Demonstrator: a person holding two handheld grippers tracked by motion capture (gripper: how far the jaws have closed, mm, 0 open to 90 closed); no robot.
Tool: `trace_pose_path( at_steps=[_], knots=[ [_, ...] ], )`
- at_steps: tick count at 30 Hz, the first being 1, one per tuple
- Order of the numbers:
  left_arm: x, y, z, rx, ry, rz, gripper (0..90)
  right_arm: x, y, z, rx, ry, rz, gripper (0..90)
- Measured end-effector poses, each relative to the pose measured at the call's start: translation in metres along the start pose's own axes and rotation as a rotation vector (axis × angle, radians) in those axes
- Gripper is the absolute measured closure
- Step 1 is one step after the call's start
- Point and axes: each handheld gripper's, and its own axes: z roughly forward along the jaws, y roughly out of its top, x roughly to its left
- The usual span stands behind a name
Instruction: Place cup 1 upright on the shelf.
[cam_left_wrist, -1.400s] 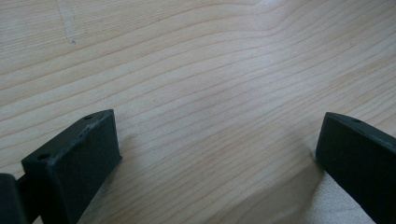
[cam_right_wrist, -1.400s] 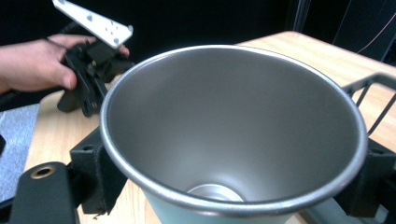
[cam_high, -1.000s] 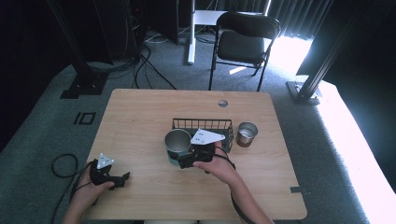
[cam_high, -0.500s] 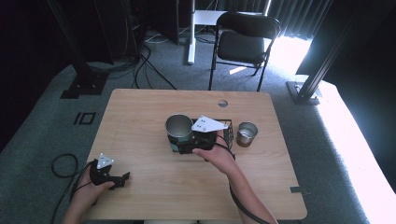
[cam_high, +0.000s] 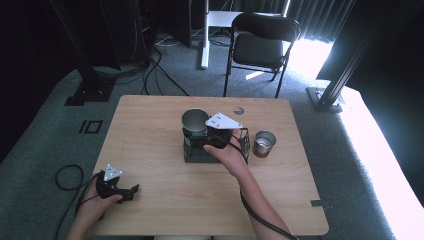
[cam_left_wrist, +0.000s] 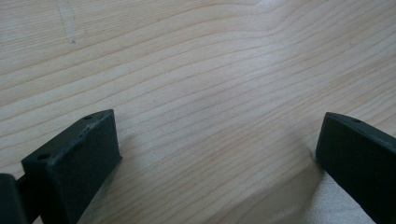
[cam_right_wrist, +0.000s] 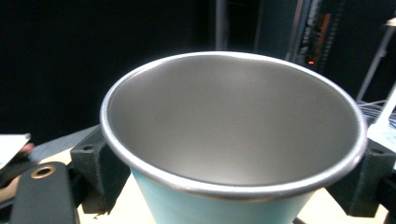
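My right gripper (cam_high: 197, 134) is shut on a cup (cam_high: 195, 121) that is metal inside and teal outside. It holds the cup upright in the air over the left end of a black wire basket (cam_high: 244, 143). In the right gripper view the cup (cam_right_wrist: 233, 130) is close up, mouth open and nothing inside, with a black jaw against each side. My left gripper (cam_high: 131, 191) rests near the table's front left corner. Its jaws stand wide apart over bare wood (cam_left_wrist: 210, 93) with nothing between them.
A second small metal cup (cam_high: 263, 143) stands on the wooden table (cam_high: 150, 130) just right of the basket. A black folding chair (cam_high: 260, 45) is beyond the far edge, with cables and stand legs on the carpet around it.
The right gripper has raised the cup from low at the basket's front left to a position above its left end. The left gripper has not moved.
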Motion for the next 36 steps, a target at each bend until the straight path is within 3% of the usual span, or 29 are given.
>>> trace_pose_path(
  at_steps=[7, 23, 33, 36],
  knots=[
    [0.000, 0.000, 0.000, 0.000, 0.000, 0.000, 0.4, -0.010, -0.008, 0.017, 0.022, -0.092, 0.023, 13.5],
    [0.000, 0.000, 0.000, 0.001, -0.001, 0.000, 0.4, -0.014, -0.043, 0.045, 0.101, -0.122, 0.063, 13.5],
    [0.000, 0.000, 0.000, 0.001, -0.001, 0.001, 0.4, -0.014, -0.056, 0.050, 0.142, -0.124, 0.070, 13.4],
    [0.000, 0.000, 0.000, 0.001, -0.001, 0.000, 0.4, -0.014, -0.059, 0.048, 0.123, -0.125, 0.074, 13.4]
  ],
)
